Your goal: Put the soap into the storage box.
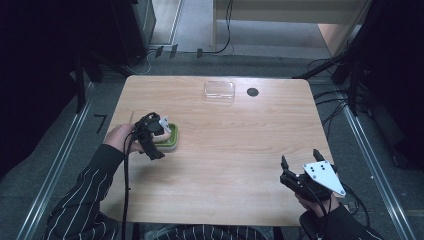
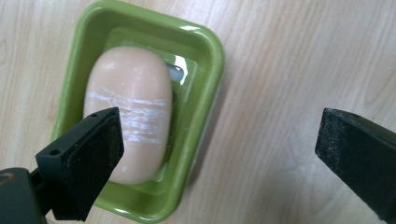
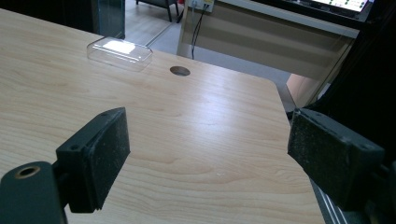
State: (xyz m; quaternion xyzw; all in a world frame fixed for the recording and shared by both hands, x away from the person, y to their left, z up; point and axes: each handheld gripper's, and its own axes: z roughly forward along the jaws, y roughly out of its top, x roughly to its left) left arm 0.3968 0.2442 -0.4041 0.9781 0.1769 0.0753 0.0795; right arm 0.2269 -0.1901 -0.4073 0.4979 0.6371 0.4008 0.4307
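The left gripper (image 2: 219,144) hangs wide open over the soap (image 2: 127,112) in its green dish (image 2: 205,79), at nine o'clock on the table (image 1: 235,150). The right gripper (image 3: 208,154) rests wide open too.

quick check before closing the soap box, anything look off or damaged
The pale peach oval soap bar lying in the green plastic dish has whitish scrape marks across its middle. The clear plastic lid sits apart at the table's far edge. Nothing spilled.

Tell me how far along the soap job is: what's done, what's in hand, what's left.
Done: the soap bar lies in the green dish, with white scuff marks across it. In hand: nothing; the left gripper hovers over the dish with jaws wide apart, clear of the soap. Probably left: the clear lid sits apart at the table's far edge, and the right gripper, open, waits near the front right corner.
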